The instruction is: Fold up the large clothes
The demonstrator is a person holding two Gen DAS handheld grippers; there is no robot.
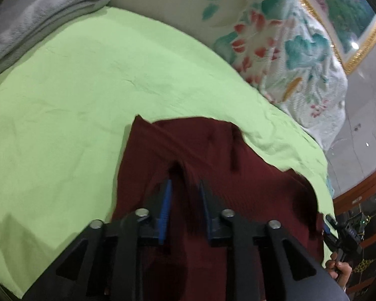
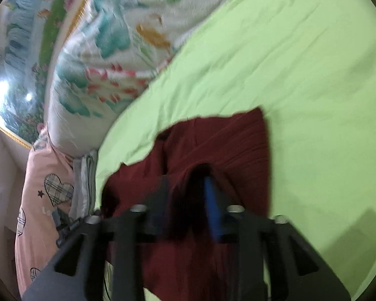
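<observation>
A dark red garment (image 1: 188, 145) lies on a light green sheet (image 1: 75, 87). My left gripper (image 1: 184, 184) is shut on a bunched fold of the red cloth, which runs between its blue-padded fingers (image 1: 166, 200). In the right wrist view the same garment (image 2: 225, 138) lies on the sheet (image 2: 300, 75). My right gripper (image 2: 188, 183) is shut on another bunch of it, with cloth hanging between its fingers (image 2: 211, 200). The right gripper also shows at the left view's right edge (image 1: 338, 228), at the garment's side.
A white floral quilt (image 1: 275, 45) is piled along the far side of the bed. A folded grey towel (image 1: 37, 12) lies at the far left corner. A pink heart-print pillow (image 2: 42, 200) sits beside the bed. A framed painting (image 1: 351, 12) hangs behind.
</observation>
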